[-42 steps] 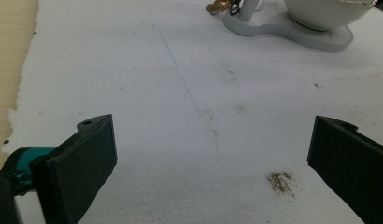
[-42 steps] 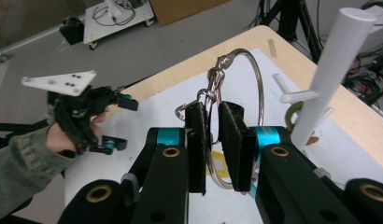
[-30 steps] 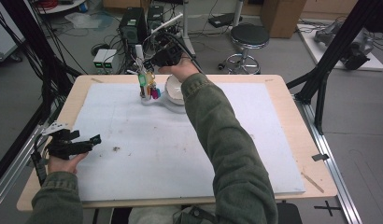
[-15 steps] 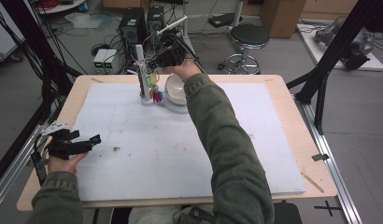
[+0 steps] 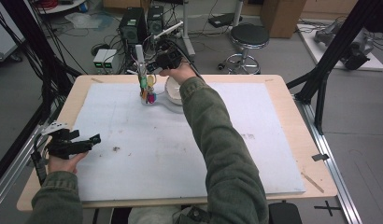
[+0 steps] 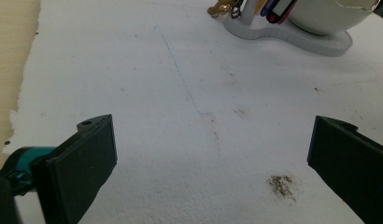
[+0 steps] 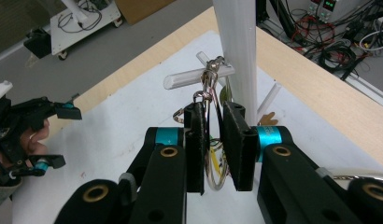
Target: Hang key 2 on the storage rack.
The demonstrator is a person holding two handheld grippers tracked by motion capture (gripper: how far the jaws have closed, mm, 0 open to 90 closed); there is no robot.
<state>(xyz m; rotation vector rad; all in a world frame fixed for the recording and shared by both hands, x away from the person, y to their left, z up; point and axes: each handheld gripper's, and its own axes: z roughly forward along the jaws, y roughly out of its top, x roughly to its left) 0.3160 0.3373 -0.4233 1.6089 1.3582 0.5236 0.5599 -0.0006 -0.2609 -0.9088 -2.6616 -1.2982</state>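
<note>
In the high view the white foam sheet covers most of the wooden table, leaving a bare wood margin on every side, widest along the right and upper edges. The whole middle and right of the sheet lies open, crossed only by the person's right sleeve, which runs from bottom centre up to the top centre of the frame. There the right gripper sits at the white peg stand, close to the table's upper edge; in the right gripper view its jaws are drawn nearly together and pinch a metal key ring that hangs from a clear crosswise peg beside the upright white post. Just right of the stand in the high view is one white bowl on the same white base. The left gripper rests at the lower left, near the sheet's left edge and well apart from the stand; its jaws stand wide apart over bare foam. Count: two grippers, one stand, one bowl, and two small brown stains on the sheet.
</note>
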